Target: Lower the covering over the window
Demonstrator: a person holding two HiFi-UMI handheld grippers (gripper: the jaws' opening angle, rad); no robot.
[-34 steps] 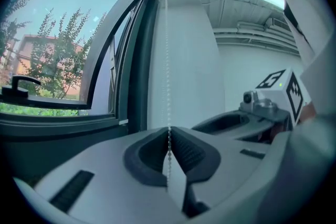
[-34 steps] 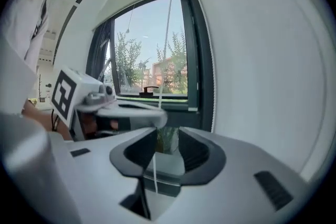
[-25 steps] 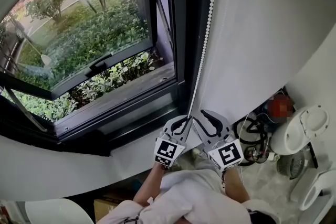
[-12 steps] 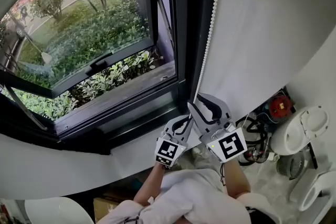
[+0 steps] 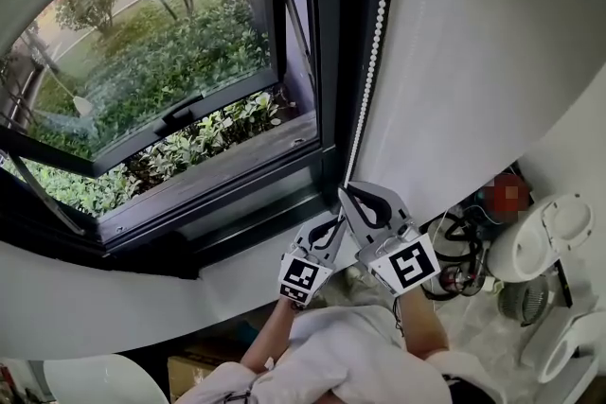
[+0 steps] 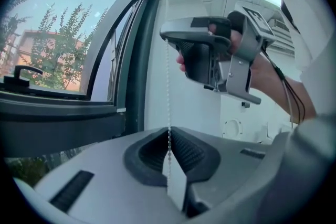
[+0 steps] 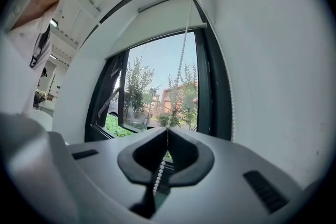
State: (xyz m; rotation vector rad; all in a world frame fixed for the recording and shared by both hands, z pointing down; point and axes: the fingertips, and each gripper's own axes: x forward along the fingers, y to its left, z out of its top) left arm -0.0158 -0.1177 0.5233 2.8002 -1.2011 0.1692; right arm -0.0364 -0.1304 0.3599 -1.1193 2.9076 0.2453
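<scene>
head view: the bead chain (image 5: pixel 374 52) drops from 12 o'clock, along the white wall (image 5: pixel 473 61) at the window's (image 5: pixel 189 109) right edge, to both grippers near 6 o'clock. the right gripper (image 5: pixel 348 190) is clenched on the chain. the left gripper (image 5: pixel 337 224) is just below it, at its 7 o'clock, and also pinches the chain. i judge the step to be a hand-over-hand pull. it will go best if the right one draws straight down along the chain's own line, not out toward the room, so the beads do not skip. the left should let go only once the right is carrying the load.

left gripper view: the jaws are together with the chain (image 6: pixel 168 86) nipped at their tips. the chain rises taut to the right gripper (image 6: pixel 164 38) at 12 o'clock. a taut chain between the two suggests there is no slack to take up first.

right gripper view: the jaws are closed on the chain (image 7: pixel 181 65), and loose beads trail down behind the pinch. the covering (image 7: pixel 157 21) sits rolled high at 12 o'clock with the glass bare beneath it, so most of the lowering is not yet done. steady, even strokes should keep it unrolling level.

against the earlier frame: the right gripper was then spread wide, level with the left at its 3 o'clock, with the chain loose between its jaws. it has since climbed above the left and clamped on the chain. the left's grip is unchanged.
</scene>
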